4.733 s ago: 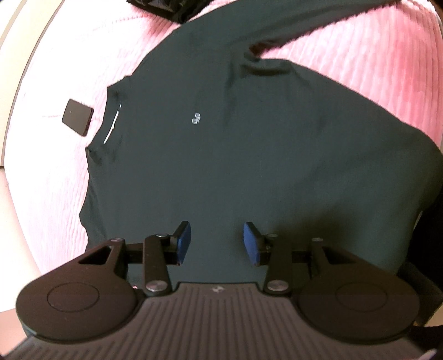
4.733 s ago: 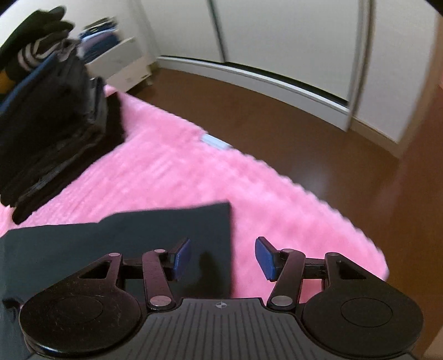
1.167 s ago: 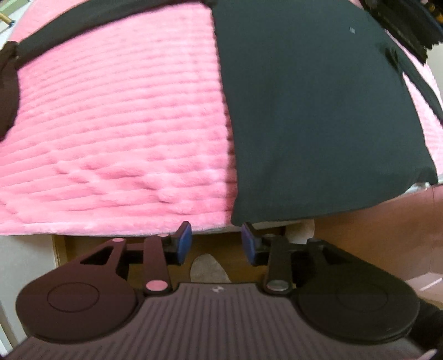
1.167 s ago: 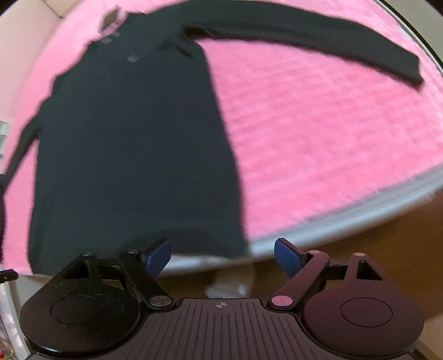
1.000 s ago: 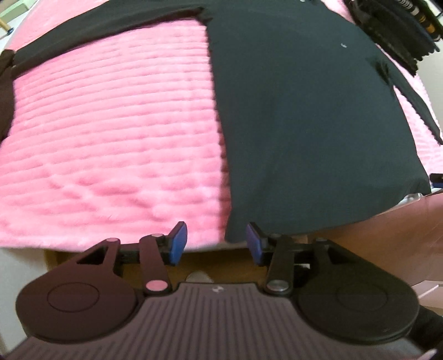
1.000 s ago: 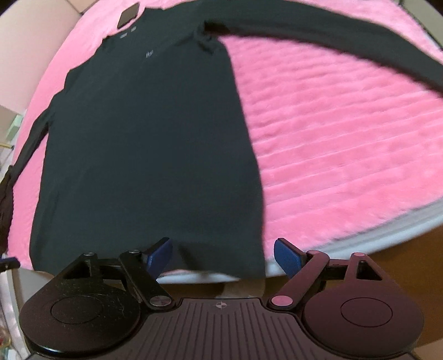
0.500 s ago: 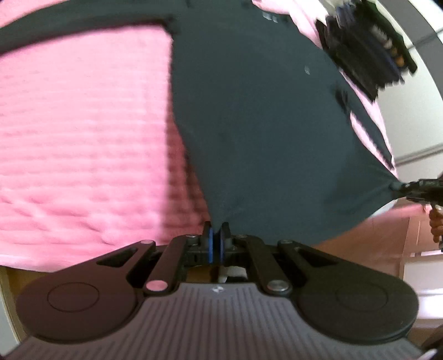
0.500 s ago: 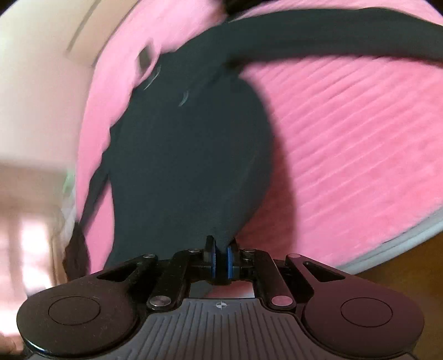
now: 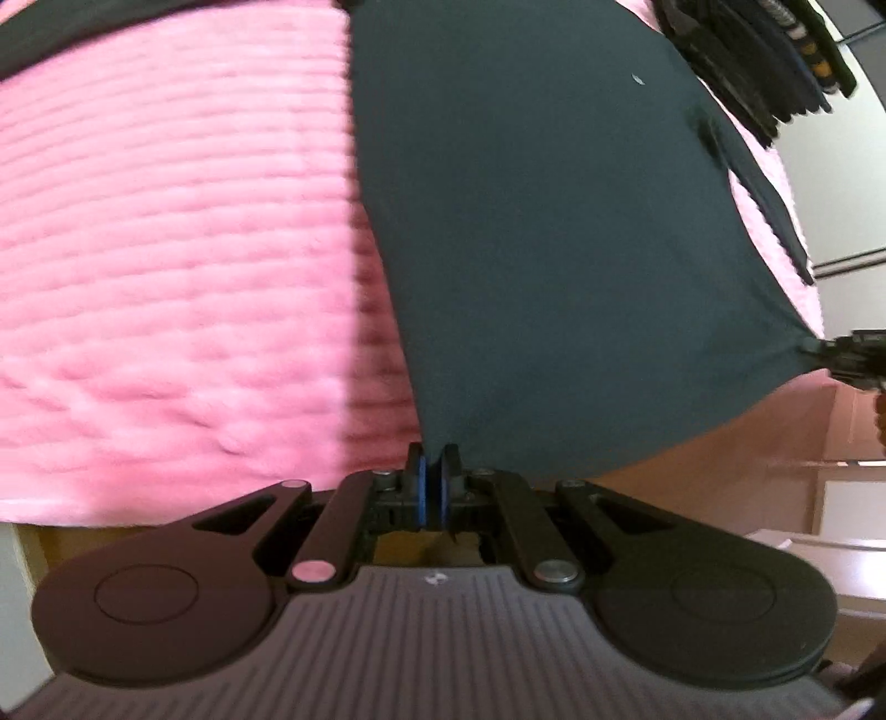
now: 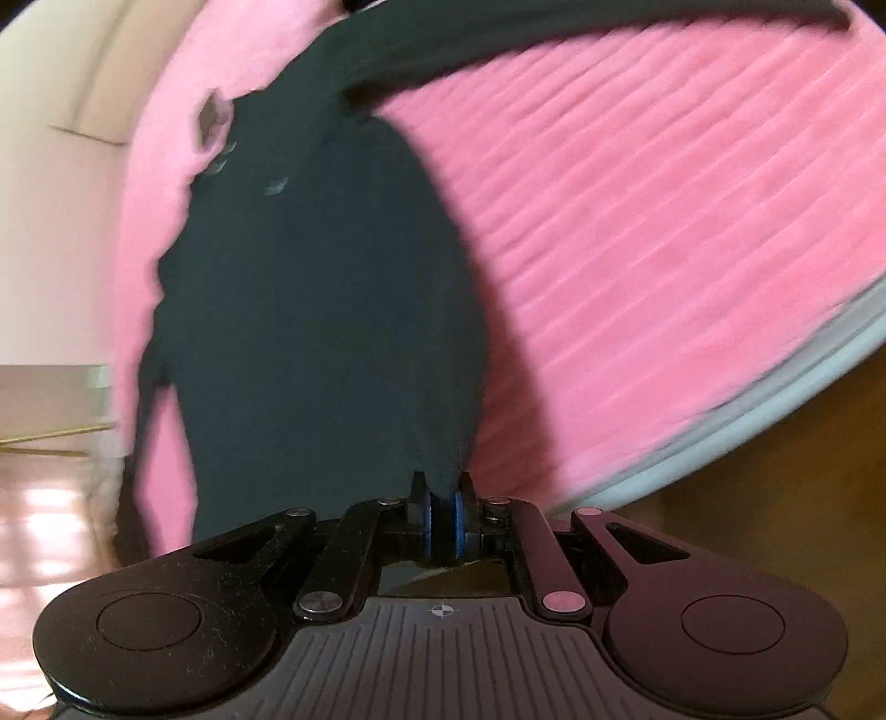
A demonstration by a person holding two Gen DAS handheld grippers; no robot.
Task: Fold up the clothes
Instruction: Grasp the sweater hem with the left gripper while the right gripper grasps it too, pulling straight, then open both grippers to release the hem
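A dark long-sleeved shirt point(image 9: 531, 221) lies spread on a pink ribbed blanket point(image 9: 177, 266), its hem lifted off the bed edge. My left gripper point(image 9: 432, 493) is shut on the hem's left corner. In the left wrist view the other gripper point(image 9: 853, 360) pinches the opposite hem corner at the far right, pulling the hem taut. In the right wrist view my right gripper point(image 10: 440, 526) is shut on the shirt point(image 10: 321, 310) at its right hem corner. One sleeve point(image 10: 581, 39) stretches across the blanket point(image 10: 664, 232) at the top.
A pile of dark folded clothes point(image 9: 758, 61) sits on the bed at the upper right of the left wrist view. A small dark flat object point(image 10: 207, 119) lies by the collar. The bed edge point(image 10: 775, 399) and brown floor point(image 10: 803, 498) are below.
Both grippers were open near the hem one second ago; they have since shut on the two hem corners and lifted the hem off the bed edge.
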